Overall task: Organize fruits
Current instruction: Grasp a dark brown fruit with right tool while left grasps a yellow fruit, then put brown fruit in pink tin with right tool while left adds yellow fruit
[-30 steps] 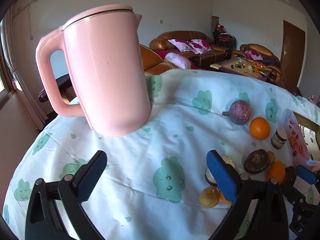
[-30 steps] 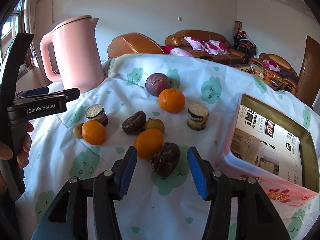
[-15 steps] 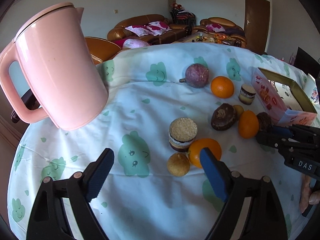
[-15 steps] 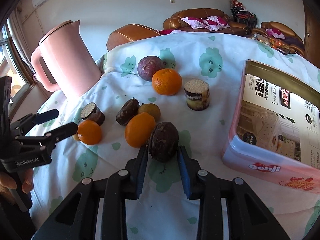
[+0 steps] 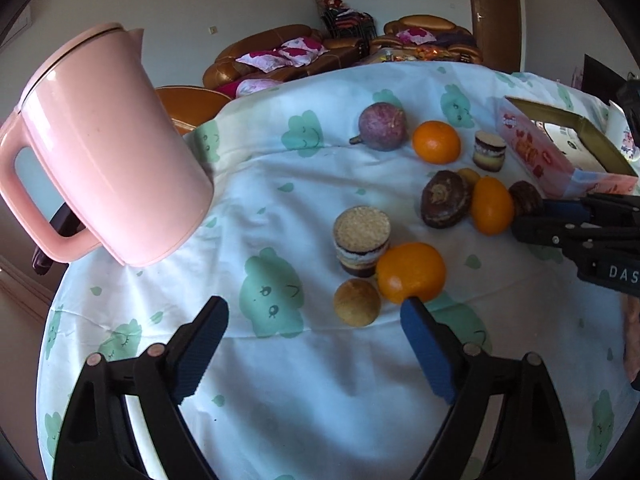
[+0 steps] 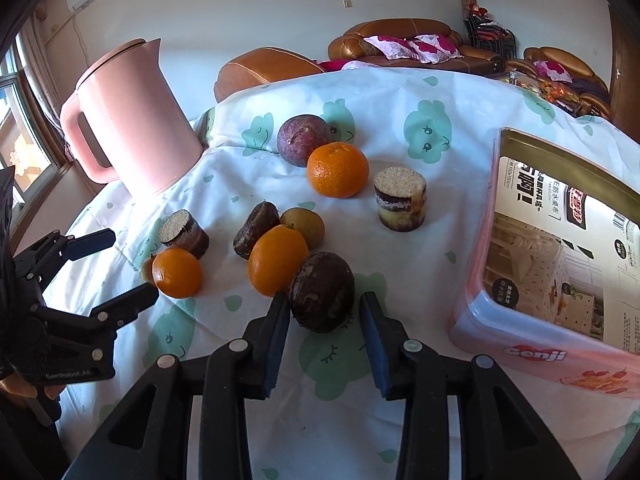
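Observation:
Several fruits lie on the cloud-print cloth. My right gripper [image 6: 324,316] has its blue pads on both sides of a dark wrinkled passion fruit [image 6: 322,291]; a small gap shows at the right pad. An orange [image 6: 277,260] touches that fruit on the left. My left gripper [image 5: 314,322] is open, with a small tan fruit [image 5: 357,302] and an orange [image 5: 411,273] just ahead between its fingers. A purple passion fruit [image 6: 303,140], another orange [image 6: 338,169] and a cut sugarcane piece [image 6: 400,198] lie farther back.
A pink kettle [image 6: 126,118] stands at the back left. An open pink Genji box [image 6: 560,240] with a printed card inside sits at the right. A second sugarcane piece [image 5: 362,240] and a dark fruit [image 5: 445,199] lie mid-cloth. Sofas stand behind the table.
My right gripper came forward and narrowed around the dark passion fruit. My left gripper swung right toward the fruits, so the kettle moved to the left of its view.

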`<act>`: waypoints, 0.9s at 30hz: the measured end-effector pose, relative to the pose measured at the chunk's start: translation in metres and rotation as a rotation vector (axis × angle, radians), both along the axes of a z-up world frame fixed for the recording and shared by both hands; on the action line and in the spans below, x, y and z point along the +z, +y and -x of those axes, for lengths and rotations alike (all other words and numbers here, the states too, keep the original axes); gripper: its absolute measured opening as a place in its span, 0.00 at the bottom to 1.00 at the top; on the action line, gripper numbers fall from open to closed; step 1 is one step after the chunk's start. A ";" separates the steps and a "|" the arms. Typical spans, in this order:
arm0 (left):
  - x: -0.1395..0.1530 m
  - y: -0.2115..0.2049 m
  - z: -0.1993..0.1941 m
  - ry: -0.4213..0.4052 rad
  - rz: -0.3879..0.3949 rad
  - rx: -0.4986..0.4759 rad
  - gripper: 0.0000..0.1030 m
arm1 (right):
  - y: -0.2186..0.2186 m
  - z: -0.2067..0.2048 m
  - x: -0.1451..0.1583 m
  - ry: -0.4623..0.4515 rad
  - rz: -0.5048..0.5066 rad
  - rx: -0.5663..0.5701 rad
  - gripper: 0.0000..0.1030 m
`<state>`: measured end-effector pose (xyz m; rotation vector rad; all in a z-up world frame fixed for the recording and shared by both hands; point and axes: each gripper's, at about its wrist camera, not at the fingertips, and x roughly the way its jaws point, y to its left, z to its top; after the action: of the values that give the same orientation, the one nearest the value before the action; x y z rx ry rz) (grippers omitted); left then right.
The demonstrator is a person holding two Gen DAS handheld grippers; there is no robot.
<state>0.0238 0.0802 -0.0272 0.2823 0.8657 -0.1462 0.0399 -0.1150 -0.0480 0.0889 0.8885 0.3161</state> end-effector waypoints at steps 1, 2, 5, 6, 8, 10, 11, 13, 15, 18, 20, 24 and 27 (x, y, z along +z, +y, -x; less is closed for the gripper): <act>0.000 0.004 -0.001 -0.003 0.005 0.019 0.88 | -0.001 -0.001 0.000 0.001 -0.006 -0.004 0.37; 0.000 0.006 -0.003 -0.004 0.004 0.033 0.88 | -0.001 -0.003 0.000 0.005 -0.012 -0.007 0.37; -0.003 0.007 -0.005 0.000 -0.006 0.044 0.88 | 0.003 -0.009 -0.001 0.005 0.000 -0.014 0.37; -0.004 0.006 -0.005 -0.004 -0.008 0.045 0.88 | 0.006 -0.010 -0.001 0.002 0.017 -0.013 0.37; -0.003 0.006 -0.005 -0.014 -0.001 0.042 0.80 | 0.011 -0.008 0.000 -0.006 0.054 -0.011 0.37; -0.003 0.008 -0.006 -0.003 0.028 0.031 0.63 | 0.013 -0.005 0.001 -0.015 0.070 -0.004 0.36; -0.004 0.008 -0.007 0.006 0.043 0.032 0.52 | 0.012 -0.002 0.001 -0.021 0.071 -0.004 0.36; -0.008 0.009 -0.010 0.030 0.062 0.033 0.39 | 0.010 0.003 0.004 -0.045 0.072 -0.012 0.36; -0.015 0.003 -0.012 0.057 0.061 0.020 0.26 | 0.007 0.008 0.010 -0.073 0.057 -0.014 0.36; -0.013 -0.001 -0.012 0.044 0.087 0.014 0.26 | 0.001 0.015 0.020 -0.117 0.007 -0.009 0.36; -0.012 -0.001 -0.011 0.033 0.096 0.019 0.26 | -0.001 0.019 0.027 -0.149 -0.015 -0.009 0.36; -0.005 0.005 -0.012 -0.012 0.141 0.039 0.25 | -0.008 0.025 0.041 -0.216 -0.020 -0.029 0.36; 0.009 0.012 -0.008 -0.092 0.201 0.056 0.20 | -0.021 0.027 0.053 -0.247 -0.019 -0.054 0.36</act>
<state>0.0316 0.0922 -0.0185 0.0761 0.7602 -0.1652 0.0127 -0.1359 0.0046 0.0892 0.6369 0.2787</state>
